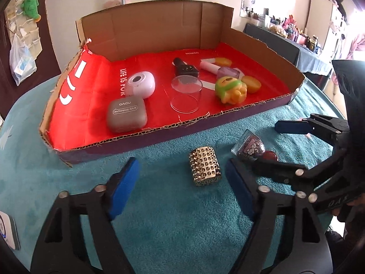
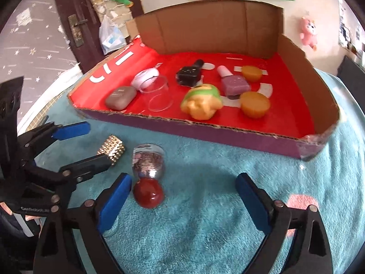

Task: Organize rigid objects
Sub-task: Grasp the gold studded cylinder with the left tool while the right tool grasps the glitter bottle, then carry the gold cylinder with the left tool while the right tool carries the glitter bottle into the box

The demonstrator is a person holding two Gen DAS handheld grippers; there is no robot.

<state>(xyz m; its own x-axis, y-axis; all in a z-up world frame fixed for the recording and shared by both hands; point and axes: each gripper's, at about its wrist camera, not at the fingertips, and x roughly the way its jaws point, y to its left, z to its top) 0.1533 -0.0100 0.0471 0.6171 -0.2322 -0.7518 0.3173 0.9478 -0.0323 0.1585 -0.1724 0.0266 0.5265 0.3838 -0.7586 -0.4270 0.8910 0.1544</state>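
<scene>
A gold studded block (image 1: pixel 204 169) lies on the teal cloth between the fingers of my open left gripper (image 1: pixel 182 182); it also shows in the right wrist view (image 2: pixel 111 151). A glitter bottle with a red round cap (image 2: pixel 148 178) lies on the cloth just left of centre in front of my open right gripper (image 2: pixel 182 194); it also shows in the left wrist view (image 1: pixel 251 148). Both grippers are empty. The cardboard tray (image 1: pixel 159 130) with a red lining holds a grey eyeshadow case (image 1: pixel 126 115), a white round case (image 1: pixel 140 84), a clear cup (image 1: pixel 186 93), nail polish bottles and a toy figure (image 1: pixel 230 90).
The tray's low front wall (image 2: pixel 205 132) stands between the loose items and the tray floor. Two orange cups (image 2: pixel 255 104) sit at the tray's right. A white device (image 1: pixel 6 233) lies at the cloth's left edge. A cluttered table (image 1: pixel 296 36) stands behind.
</scene>
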